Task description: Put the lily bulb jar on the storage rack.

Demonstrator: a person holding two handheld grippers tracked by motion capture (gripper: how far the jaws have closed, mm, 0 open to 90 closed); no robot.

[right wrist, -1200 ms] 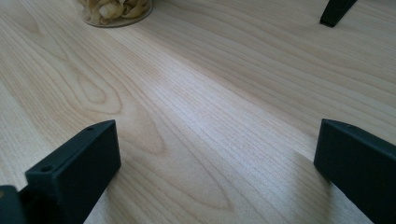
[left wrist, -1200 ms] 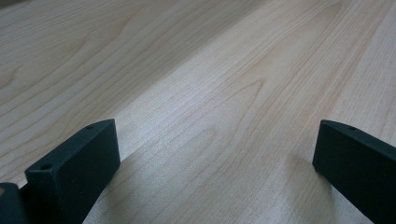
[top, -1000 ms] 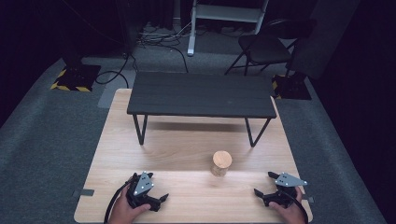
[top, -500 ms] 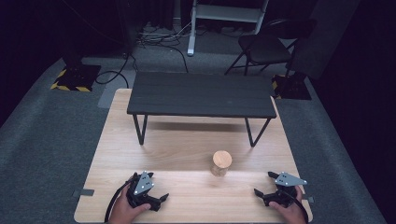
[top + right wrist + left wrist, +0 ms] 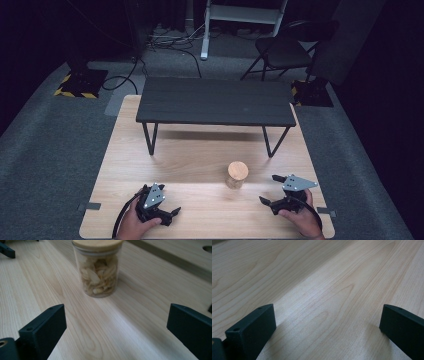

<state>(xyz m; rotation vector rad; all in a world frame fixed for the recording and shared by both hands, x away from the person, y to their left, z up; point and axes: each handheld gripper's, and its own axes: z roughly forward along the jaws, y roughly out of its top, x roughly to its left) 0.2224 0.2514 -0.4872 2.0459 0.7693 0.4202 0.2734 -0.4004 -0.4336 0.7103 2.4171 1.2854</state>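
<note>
Dark room, pale wood table (image 5: 200,200). We hold both tools low, jaws wide, empty: left tool (image 5: 167,214), right tool (image 5: 270,190). Jar (image 5: 237,174) stands near right tool. We judge: approach level, straddle glass below lid.

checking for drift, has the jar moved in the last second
No. The jar sits at the same spot in front of the black bench's right leg as before, between the two grippers.
</note>
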